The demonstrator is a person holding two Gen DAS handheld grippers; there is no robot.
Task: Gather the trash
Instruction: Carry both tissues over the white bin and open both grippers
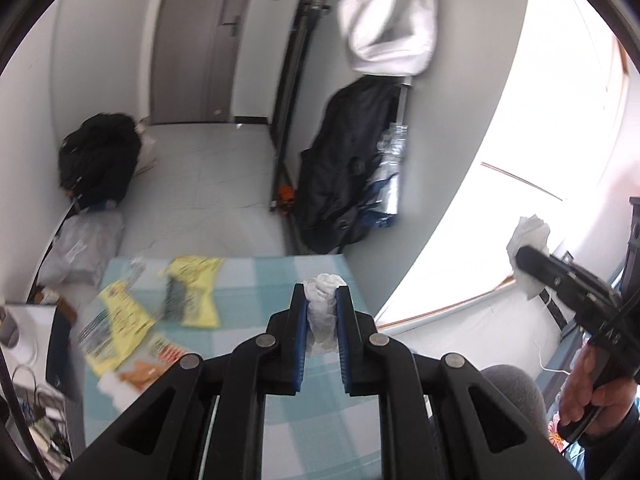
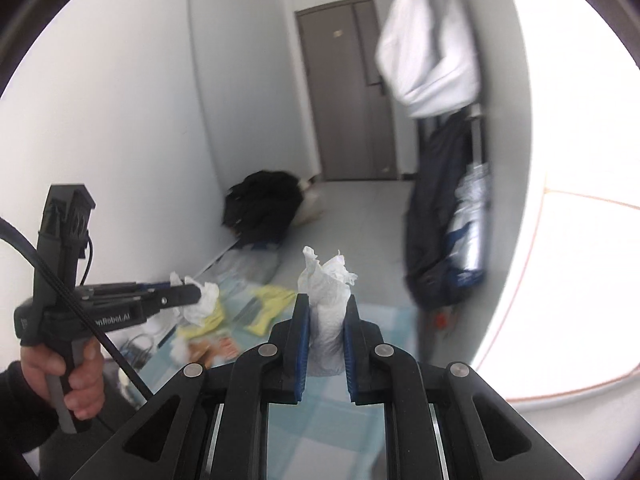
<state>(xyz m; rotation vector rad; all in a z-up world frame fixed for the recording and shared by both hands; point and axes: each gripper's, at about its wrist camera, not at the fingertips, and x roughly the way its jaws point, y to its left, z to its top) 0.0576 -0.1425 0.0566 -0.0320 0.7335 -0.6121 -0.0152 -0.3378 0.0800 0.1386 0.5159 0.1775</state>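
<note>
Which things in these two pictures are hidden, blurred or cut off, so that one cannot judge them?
1. Print on the yellow wrappers: left wrist view, motion blur.
2. Any bin for the trash: neither view shows one.
3. Lower part of the tissue in the right gripper: right wrist view, hidden between the pads.
4. Scene outside the window: left wrist view, overexposed.
5. Lower part of the left gripper's tissue wad: hidden between the pads.

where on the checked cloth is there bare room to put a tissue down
The right half of the checked cloth is bare, from the yellow wrappers across to its right edge, under the left gripper and its tissue. The left half is crowded: yellow wrappers, an orange packet, and white scraps.
</note>
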